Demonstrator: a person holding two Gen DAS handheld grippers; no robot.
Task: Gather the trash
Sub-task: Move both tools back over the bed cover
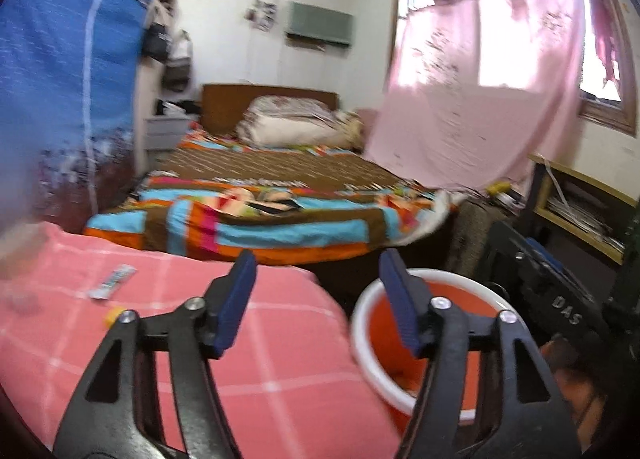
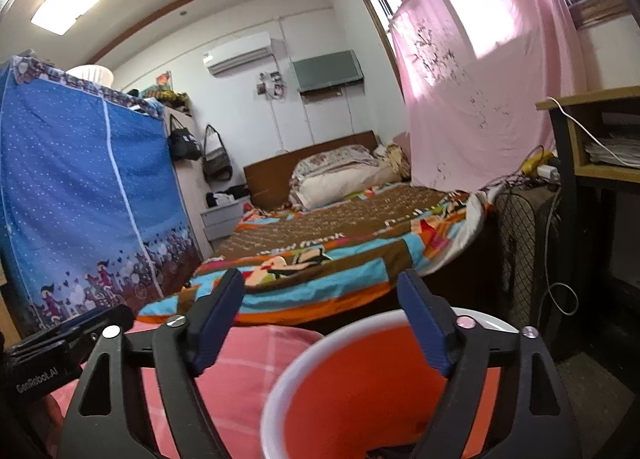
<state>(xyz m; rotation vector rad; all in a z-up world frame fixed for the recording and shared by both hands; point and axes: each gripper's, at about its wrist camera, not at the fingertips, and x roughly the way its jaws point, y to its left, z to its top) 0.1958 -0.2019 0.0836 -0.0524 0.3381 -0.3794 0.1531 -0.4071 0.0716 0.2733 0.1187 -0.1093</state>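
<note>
Flanking orange bucket [image 2: 360, 387]: pink checked cloth [image 1: 260, 359], bed [image 2: 340, 243] beyond.

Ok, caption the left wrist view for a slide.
Open left gripper above pink checked cloth, red bin alongside, wrapper remaining.

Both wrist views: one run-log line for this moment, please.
left gripper: open, empty | right gripper: open, empty, above orange bin | wrapper: still on pink cloth

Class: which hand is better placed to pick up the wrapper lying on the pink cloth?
Left. Its open tongs face the wrapper; the right tongs sit over the bucket.
</note>
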